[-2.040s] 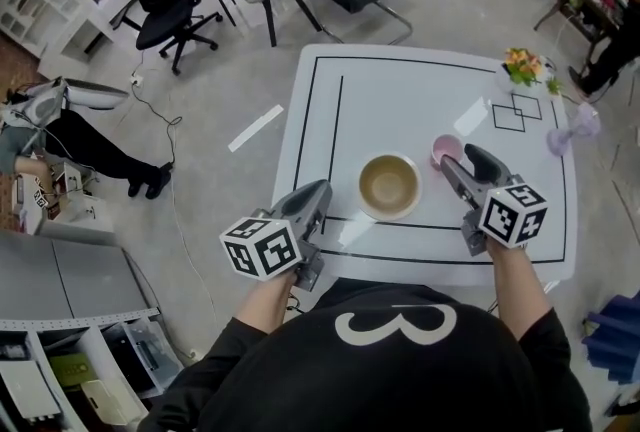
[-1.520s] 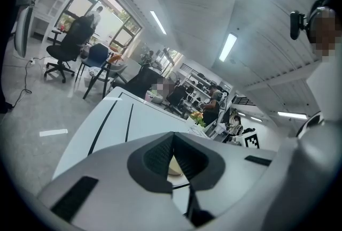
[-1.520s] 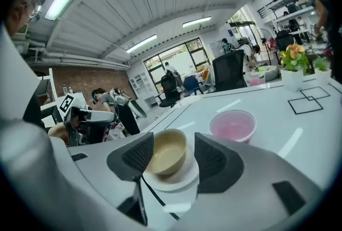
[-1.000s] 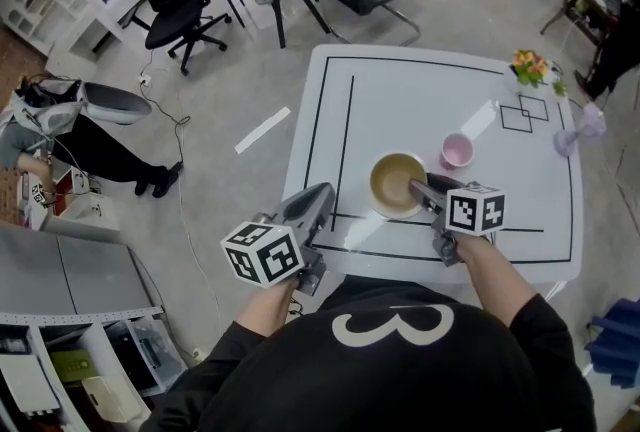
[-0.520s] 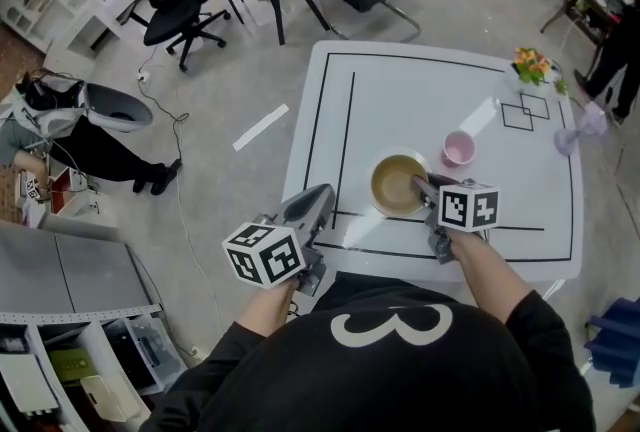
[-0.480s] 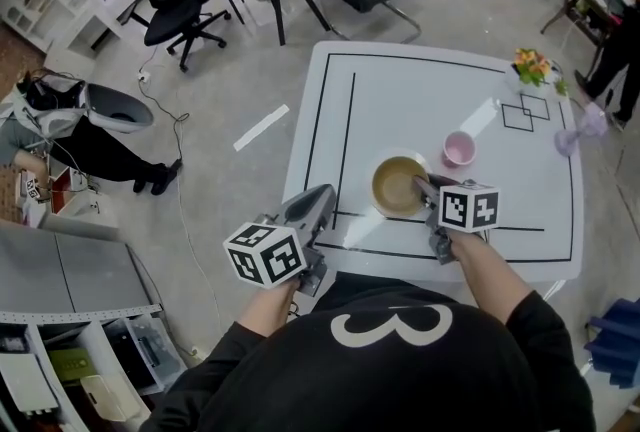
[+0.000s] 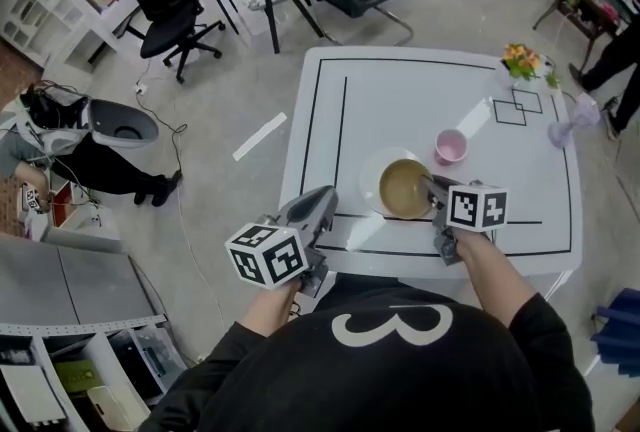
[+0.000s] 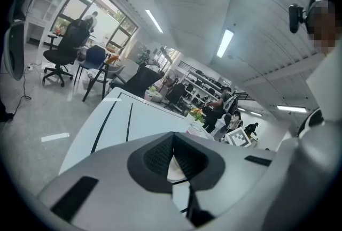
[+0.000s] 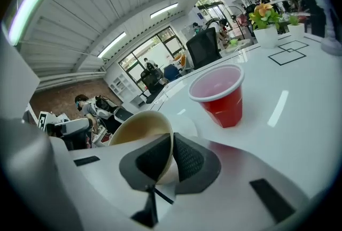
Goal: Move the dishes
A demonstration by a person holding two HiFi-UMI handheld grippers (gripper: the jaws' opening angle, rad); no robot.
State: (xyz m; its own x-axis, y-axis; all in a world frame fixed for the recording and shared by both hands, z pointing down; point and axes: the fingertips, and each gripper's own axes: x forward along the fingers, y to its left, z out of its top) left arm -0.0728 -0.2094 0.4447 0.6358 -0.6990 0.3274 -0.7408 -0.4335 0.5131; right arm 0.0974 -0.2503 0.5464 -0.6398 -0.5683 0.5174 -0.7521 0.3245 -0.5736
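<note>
1. The left tongs (image 7: 318, 198) hung at the near left corner of the worktop (image 7: 400, 100), jaws together on nothing. They seemed parked clear of the work.
2. The right tongs (image 9: 170, 140), just in from the near edge, had just been closing with the wall of the tan bowl (image 7: 405, 188) between them. They pinched that wall, one pad inside and one outside. A rim grip probably suited a bowl too wide to span.
3. The bowl looked tilted in the right gripper view. It sat by the middle of the near edge, partly over a white plate (image 7: 368, 178) that showed past its left side. I judged it was being taken off the plate so each dish could go separately.
4. Just beyond, toward the right edge, a red cup (image 9: 219, 93) stood upright, apart from the bowl and untouched.
5. A flower pot (image 7: 522, 63) stood at the far right corner, out of the way.
</note>
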